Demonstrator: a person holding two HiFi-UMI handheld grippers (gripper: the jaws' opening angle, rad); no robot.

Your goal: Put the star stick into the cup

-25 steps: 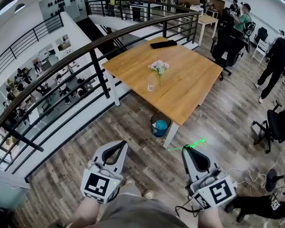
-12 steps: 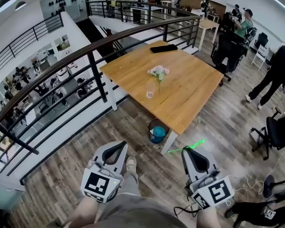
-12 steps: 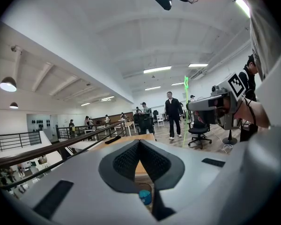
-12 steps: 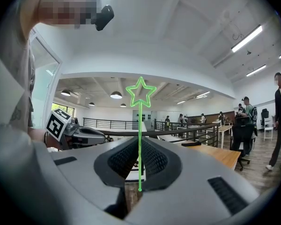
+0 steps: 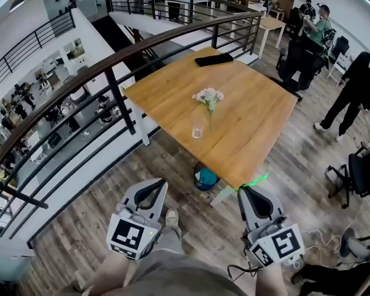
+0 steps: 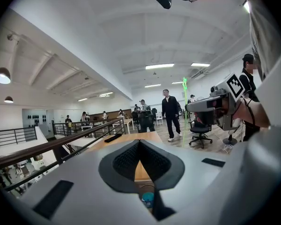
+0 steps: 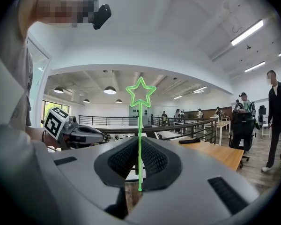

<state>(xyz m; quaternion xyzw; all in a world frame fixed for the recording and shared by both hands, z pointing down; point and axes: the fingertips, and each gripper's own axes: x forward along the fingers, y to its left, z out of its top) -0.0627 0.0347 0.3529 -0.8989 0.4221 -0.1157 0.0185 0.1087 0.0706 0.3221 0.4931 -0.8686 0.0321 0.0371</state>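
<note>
A clear glass cup [image 5: 197,130] stands on the wooden table [image 5: 253,122], beside a small bunch of pale flowers [image 5: 208,95]. My right gripper [image 5: 251,193] is low in the head view, short of the table's near corner, and shut on the green star stick [image 5: 257,180]. In the right gripper view the stick [image 7: 140,144] rises upright from between the pads [image 7: 124,159] to its star outline [image 7: 140,93]. My left gripper [image 5: 149,190] hangs level with it at the left, shut and empty; its pads [image 6: 126,159] meet over the table's edge.
A black metal railing [image 5: 111,66] runs along the table's left side over an open drop. A bin with a blue liner [image 5: 203,178] sits under the near table edge. A flat black object [image 5: 214,59] lies at the table's far end. People [image 5: 354,79], office chairs and floor cables are on the right.
The table, cup and bin have come closer and lower in the head view as I moved forward. Both grippers keep their places; the right one still grips the stick.
</note>
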